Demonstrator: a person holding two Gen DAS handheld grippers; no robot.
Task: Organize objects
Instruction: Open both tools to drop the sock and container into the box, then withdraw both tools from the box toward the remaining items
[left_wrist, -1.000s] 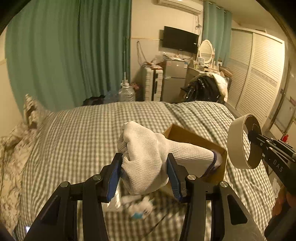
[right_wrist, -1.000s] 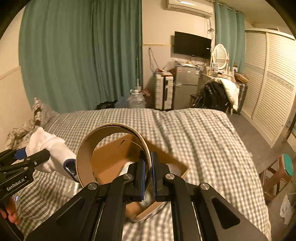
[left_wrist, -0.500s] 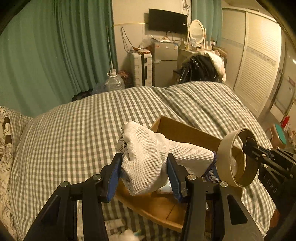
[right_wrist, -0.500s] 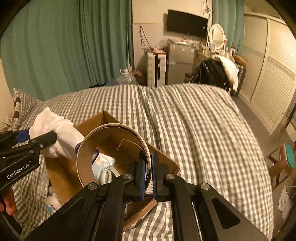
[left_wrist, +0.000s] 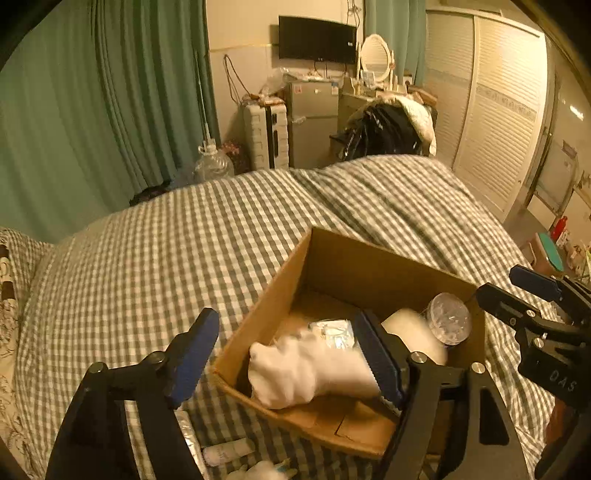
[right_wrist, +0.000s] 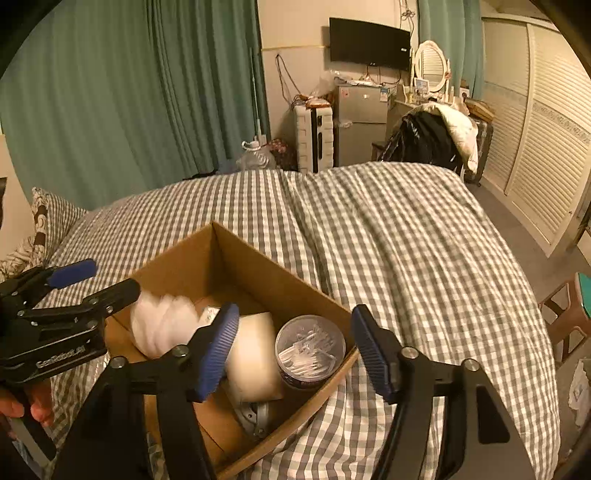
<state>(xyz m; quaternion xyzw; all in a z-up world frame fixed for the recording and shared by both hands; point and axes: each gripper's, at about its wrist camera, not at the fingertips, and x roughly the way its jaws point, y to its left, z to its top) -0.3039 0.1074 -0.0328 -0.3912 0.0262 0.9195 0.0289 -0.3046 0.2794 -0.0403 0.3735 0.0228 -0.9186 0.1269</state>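
Left gripper (left_wrist: 284, 354) and right gripper (right_wrist: 291, 347) both hover over the near end of the cardboard box (left_wrist: 347, 258), jaws spread wide, nothing pinched. Inside the box: white glove (left_wrist: 303, 373) lying loose (blurred in both views) at the left end, tape roll (right_wrist: 255, 354) on its side beside it, and a clear round tub of cotton swabs (right_wrist: 310, 347) touching the roll at the right wall. Beyond, the box rests on the checked bedcover (right_wrist: 406, 229); green curtains (right_wrist: 129, 92) and a wall-mounted TV (right_wrist: 369, 44) farther back.

The box (right_wrist: 258, 266) sits on the bed (right_wrist: 406, 240), lower centre of frame; inside, the glove (right_wrist: 162, 325) lies left of the jar (right_wrist: 310, 350).
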